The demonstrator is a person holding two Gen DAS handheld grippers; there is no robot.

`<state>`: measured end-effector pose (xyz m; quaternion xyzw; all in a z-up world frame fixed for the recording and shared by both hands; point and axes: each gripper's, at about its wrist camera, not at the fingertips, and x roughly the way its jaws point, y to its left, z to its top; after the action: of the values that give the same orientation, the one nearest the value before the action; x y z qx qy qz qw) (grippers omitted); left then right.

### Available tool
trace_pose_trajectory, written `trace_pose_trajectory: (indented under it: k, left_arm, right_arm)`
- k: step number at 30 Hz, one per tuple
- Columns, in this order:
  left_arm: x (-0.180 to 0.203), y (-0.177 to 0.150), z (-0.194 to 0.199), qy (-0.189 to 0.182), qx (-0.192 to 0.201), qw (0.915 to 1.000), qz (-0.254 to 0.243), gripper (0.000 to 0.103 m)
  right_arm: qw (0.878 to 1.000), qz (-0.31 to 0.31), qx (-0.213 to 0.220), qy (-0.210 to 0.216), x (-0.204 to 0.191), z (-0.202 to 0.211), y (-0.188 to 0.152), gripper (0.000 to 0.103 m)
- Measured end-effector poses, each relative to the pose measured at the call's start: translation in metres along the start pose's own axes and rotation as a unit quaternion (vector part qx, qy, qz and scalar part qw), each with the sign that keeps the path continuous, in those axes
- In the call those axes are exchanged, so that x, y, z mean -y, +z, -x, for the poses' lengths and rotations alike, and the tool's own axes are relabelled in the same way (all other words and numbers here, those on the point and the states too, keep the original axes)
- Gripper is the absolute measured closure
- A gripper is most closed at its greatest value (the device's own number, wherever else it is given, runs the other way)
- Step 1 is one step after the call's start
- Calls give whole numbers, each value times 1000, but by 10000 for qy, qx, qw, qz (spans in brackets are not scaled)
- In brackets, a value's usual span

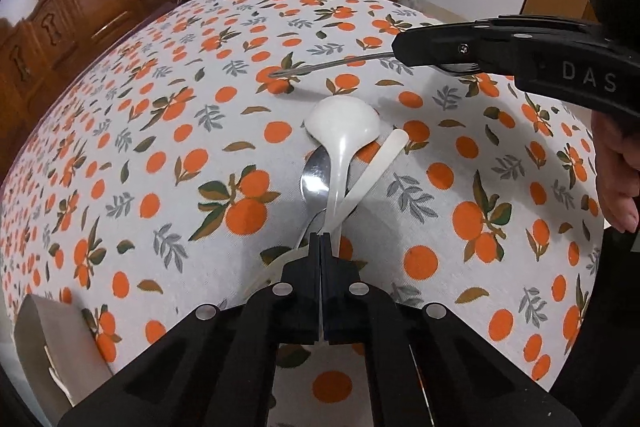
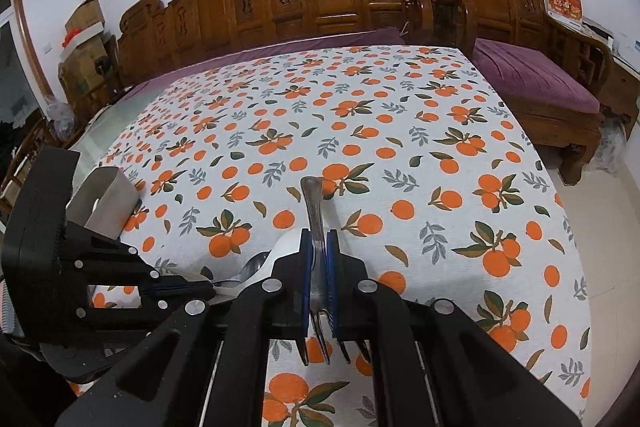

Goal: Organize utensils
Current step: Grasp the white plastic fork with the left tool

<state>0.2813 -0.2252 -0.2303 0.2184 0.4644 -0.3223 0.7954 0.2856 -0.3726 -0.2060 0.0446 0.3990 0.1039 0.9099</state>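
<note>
- My left gripper (image 1: 321, 235) is pinched on the white ladle (image 1: 340, 131), among spoons (image 1: 316, 173) at its twelve o'clock.
- My right gripper (image 2: 319, 239) clamps a fork (image 2: 316, 227), handle pointing to twelve.
- I judge sorting unfinished: the metal holder (image 2: 110, 199), at ten o'clock, awaits both.

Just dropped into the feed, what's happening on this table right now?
A person is sorting utensils with a handheld gripper in each hand. The left gripper is shut on a bundle of spoons: a white spoon, a second white handle and a metal spoon, held over the orange-print tablecloth. The right gripper is shut on a metal fork, handle pointing away, tines back toward the camera. A metal holder stands at the table's left edge, not yet loaded as far as I can see.
</note>
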Motion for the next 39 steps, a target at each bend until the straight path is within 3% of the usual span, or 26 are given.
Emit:
trace_pose_trajectory:
  k: [6, 13, 16, 19, 29, 39]
  left_arm:
    - [6, 6, 3, 161, 89, 9997, -179, 103]
    - [8, 16, -8, 159, -80, 9991, -393, 99]
    - [3, 16, -8, 79, -172, 9994, -304, 79]
    - [-3, 10, -14, -20, -296, 9993, -208, 75]
    - [-6, 9, -8, -341, -192, 9992, 37, 98]
    - [-18, -3, 16, -248, 76, 9983, 520, 98]
  right_arm:
    - [10000, -28, 53, 14, -1, 1, 1, 95]
    - [10000, -70, 33, -5, 2, 2, 1, 95]
    - [10000, -84, 41, 6, 3, 2, 1, 95]
    - [10000, -64, 25, 17, 2, 2, 2, 95]
    - [10000, -58, 20, 17, 0, 1, 1, 95]
    - [10000, 14, 17, 55, -6, 0, 2, 95]
